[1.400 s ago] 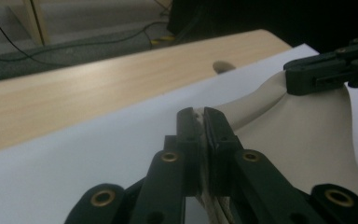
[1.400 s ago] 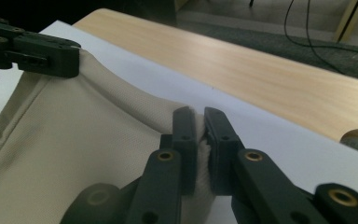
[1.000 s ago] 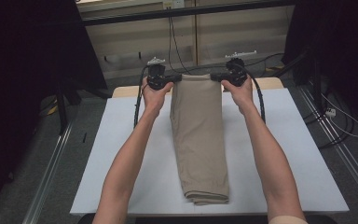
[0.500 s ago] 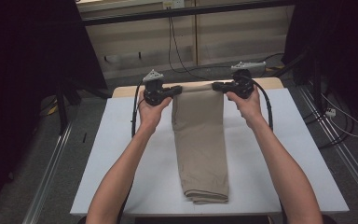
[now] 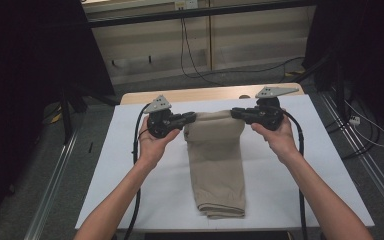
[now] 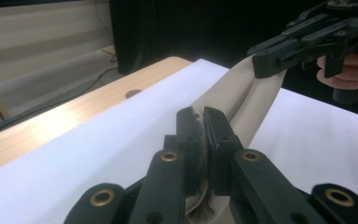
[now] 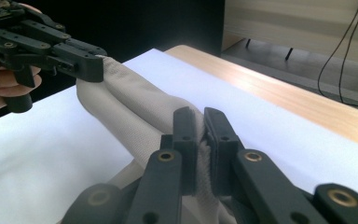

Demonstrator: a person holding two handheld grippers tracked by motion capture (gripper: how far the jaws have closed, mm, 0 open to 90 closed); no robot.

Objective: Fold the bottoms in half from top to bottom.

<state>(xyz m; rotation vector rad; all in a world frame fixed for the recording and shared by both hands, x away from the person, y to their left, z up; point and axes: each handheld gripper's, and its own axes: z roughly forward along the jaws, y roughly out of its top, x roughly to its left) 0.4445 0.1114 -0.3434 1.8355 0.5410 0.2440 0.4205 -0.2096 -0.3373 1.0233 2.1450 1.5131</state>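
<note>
With the left claw [image 5: 189,118] and right claw [image 5: 236,113] each clamped on a far corner of the beige trousers [image 5: 219,165] lying along the white tabletop [image 5: 120,175], the fold wanted level, matched hands carrying the edge toward the near hem.

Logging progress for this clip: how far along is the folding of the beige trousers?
Done: the beige trousers already lie folded lengthwise into one narrow strip on the white table cover. In hand: the left hand-held gripper and right hand-held gripper each pinch a far corner, lifted off the cover. Left: probably carrying that end over to the near end, then letting go.
</note>
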